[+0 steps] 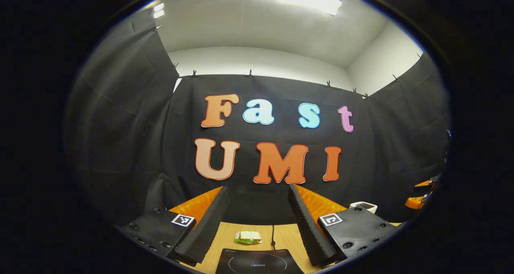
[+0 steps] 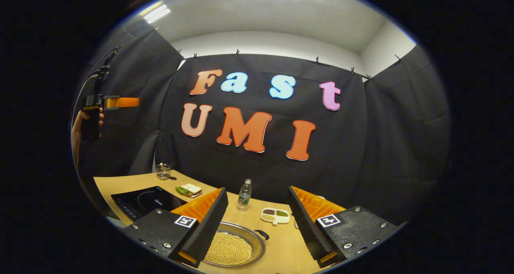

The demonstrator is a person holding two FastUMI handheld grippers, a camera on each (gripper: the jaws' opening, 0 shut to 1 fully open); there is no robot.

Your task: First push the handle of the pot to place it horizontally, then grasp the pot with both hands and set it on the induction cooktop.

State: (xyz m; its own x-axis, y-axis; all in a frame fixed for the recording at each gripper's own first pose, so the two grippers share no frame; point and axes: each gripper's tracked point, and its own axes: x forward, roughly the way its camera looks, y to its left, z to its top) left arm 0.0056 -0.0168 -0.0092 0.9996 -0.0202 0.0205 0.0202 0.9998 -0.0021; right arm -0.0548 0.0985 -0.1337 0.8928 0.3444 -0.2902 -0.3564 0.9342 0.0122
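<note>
With both grippers, left [image 1: 259, 221] and right [image 2: 259, 221], spread open and holding nothing, I judge step 1 pending: next, push the round steel pot's [image 2: 235, 248] short dark handle [image 2: 262, 234] horizontal.

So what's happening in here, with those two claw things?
A person holds a gripper in each hand. Both are open and holding nothing. The right gripper hangs above a pot full of pale beans on the table. The left gripper faces the cooktop, which has no pot on it yet.
</note>
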